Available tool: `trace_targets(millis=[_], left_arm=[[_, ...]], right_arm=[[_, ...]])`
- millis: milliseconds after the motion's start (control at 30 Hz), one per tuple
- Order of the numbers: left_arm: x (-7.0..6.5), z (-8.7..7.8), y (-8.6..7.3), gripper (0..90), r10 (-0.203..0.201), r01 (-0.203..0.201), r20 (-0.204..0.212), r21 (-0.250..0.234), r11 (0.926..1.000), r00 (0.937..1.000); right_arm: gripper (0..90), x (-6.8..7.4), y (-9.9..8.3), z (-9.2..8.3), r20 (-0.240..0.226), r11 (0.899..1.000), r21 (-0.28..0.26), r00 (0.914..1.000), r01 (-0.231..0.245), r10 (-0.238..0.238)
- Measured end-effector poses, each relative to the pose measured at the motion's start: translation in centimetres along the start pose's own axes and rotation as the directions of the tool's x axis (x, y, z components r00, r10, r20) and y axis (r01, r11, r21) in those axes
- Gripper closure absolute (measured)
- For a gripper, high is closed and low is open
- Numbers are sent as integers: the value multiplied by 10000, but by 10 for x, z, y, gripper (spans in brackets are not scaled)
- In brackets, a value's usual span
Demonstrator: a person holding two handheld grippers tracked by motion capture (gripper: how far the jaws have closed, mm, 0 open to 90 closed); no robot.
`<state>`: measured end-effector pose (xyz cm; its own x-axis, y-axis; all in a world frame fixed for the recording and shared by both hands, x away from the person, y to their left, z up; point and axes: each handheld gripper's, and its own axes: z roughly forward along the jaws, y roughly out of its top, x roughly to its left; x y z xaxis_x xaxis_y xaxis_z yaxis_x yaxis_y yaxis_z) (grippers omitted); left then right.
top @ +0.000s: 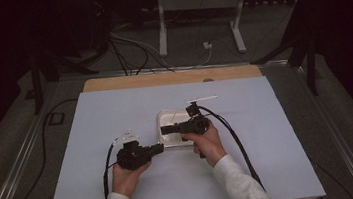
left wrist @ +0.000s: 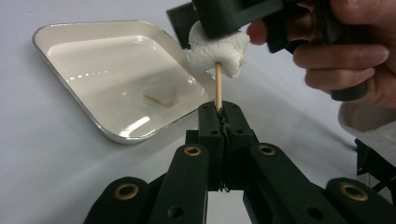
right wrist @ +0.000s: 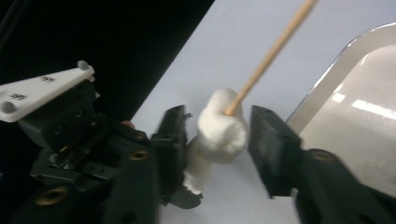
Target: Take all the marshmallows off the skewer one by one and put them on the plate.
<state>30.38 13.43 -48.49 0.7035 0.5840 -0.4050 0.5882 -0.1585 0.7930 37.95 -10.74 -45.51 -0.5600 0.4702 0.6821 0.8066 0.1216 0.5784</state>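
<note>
A pale blue mat covers the table. At left, the left gripper (left wrist: 219, 112) clamps a wooden skewer (left wrist: 217, 86); the right gripper (right wrist: 217, 135) squeezes a marshmallow (right wrist: 223, 128) onto its tip, right of the tray (left wrist: 70, 32). Judged next: push it further down
</note>
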Motion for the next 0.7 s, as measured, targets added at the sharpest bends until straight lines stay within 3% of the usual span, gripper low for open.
trace_targets(millis=[233,700], left_arm=[[0,0,0,900,33,-33,-31,62,10000,10000],[0,-1,0,900,101,-102,69,77,9999,9999]], right_arm=[[769,0,2,-5,-114,10000,-72,9999,-37,36],[798,-3,7,-12,-119,9995,-109,9995,-293,292]])
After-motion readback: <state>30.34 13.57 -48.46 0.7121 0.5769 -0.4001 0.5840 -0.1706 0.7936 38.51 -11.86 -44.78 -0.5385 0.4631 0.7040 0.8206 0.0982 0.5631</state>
